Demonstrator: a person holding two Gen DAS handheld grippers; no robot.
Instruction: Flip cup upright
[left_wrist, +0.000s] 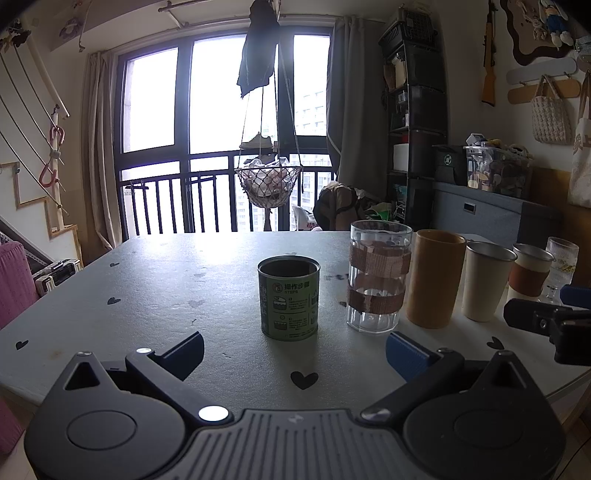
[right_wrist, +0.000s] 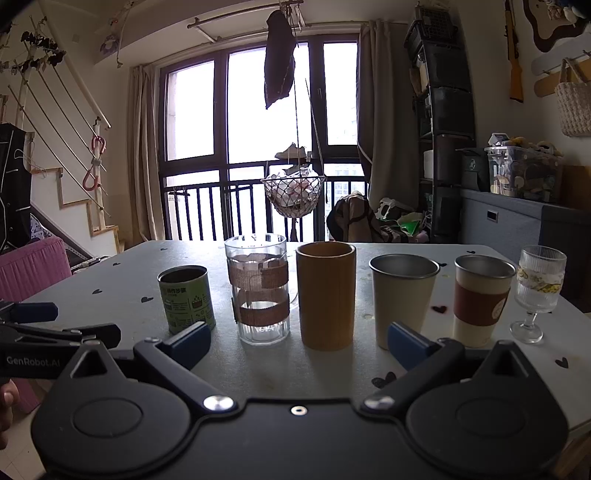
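A row of cups stands upright on the grey table. The green tin cup is at the left end, seen also in the right wrist view. To its right stand a taped clear glass, a yellow-brown cylinder cup, a cream metal cup, a banded cup and a stemmed glass. My left gripper is open and empty, just before the green cup. My right gripper is open and empty, before the yellow-brown cup.
The table has black heart marks and its front edge is near both grippers. The right gripper's body shows at the right edge of the left wrist view. A window with a hanging net basket is behind the table; shelves stand at the right.
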